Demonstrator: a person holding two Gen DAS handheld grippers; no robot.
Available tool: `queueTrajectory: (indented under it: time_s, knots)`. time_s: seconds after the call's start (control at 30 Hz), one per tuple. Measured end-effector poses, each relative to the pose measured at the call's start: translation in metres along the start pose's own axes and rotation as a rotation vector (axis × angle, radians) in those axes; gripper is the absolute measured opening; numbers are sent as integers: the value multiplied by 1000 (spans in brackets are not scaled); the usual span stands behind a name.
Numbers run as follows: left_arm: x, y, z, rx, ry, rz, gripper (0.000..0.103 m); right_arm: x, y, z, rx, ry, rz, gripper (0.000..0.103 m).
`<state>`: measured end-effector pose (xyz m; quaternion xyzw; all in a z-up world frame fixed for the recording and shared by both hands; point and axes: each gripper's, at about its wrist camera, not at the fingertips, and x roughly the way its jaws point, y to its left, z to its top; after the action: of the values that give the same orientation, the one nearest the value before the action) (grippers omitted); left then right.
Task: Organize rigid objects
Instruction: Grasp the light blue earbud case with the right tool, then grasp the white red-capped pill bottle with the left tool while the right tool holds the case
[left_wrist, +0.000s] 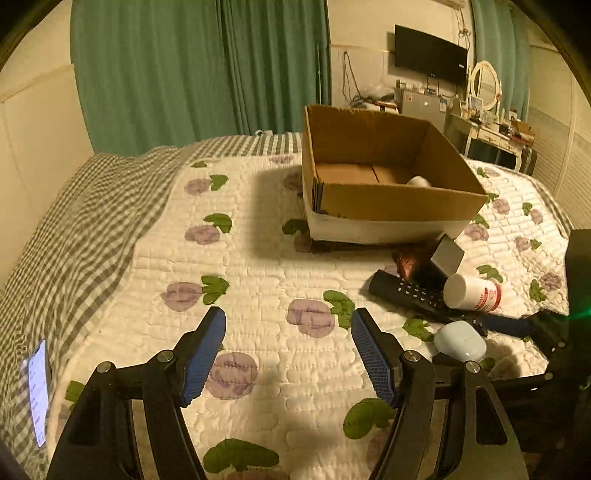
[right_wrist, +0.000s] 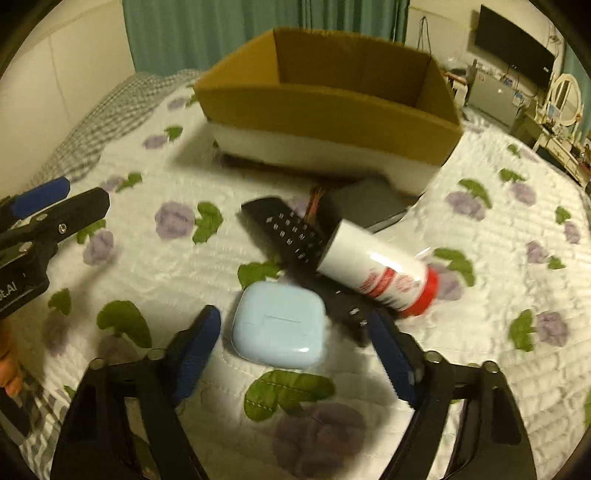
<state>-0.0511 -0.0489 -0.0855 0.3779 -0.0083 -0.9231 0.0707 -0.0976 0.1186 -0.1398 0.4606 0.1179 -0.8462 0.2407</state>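
On the quilted bed (right_wrist: 517, 229) we bracket the pale blue earbud case (right_wrist: 277, 328) with our right gripper (right_wrist: 295, 332), fingers spread and ready to pinch it for the cardboard box (right_wrist: 332, 114), while our left gripper (left_wrist: 288, 328) waits open over bare quilt.

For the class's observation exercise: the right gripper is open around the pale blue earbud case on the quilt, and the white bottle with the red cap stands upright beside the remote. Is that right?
One detail is wrong. The white bottle lies on its side, resting across the remote, as the right wrist view shows. The right gripper is indeed open around the earbud case on the quilt.
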Motion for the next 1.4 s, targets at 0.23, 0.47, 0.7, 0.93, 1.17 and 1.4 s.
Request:
queueTrajectory:
  time_s: [0.23, 0.47, 0.7, 0.93, 1.17, 1.4]
  knots:
    - [11, -13, 1, 22, 33, -9, 73, -26, -9, 2, -14, -59, 3, 50]
    - [16, -66, 12, 89, 43, -86, 73, -76, -91, 10, 104, -166, -111, 50]
    - [26, -142, 17, 157, 59, -202, 73, -89, -154, 0, 253, -190, -142, 50]
    - [53, -183, 18, 182, 109, -206, 73, -87, -164, -3, 281, -201, -61, 50]
    - [70, -194, 19, 209, 128, -218, 80, -82, -168, -6, 305, -198, -33, 50]
    - [98, -194, 15, 202, 209, -263, 88, -82, -167, -6, 302, -196, -42, 50]
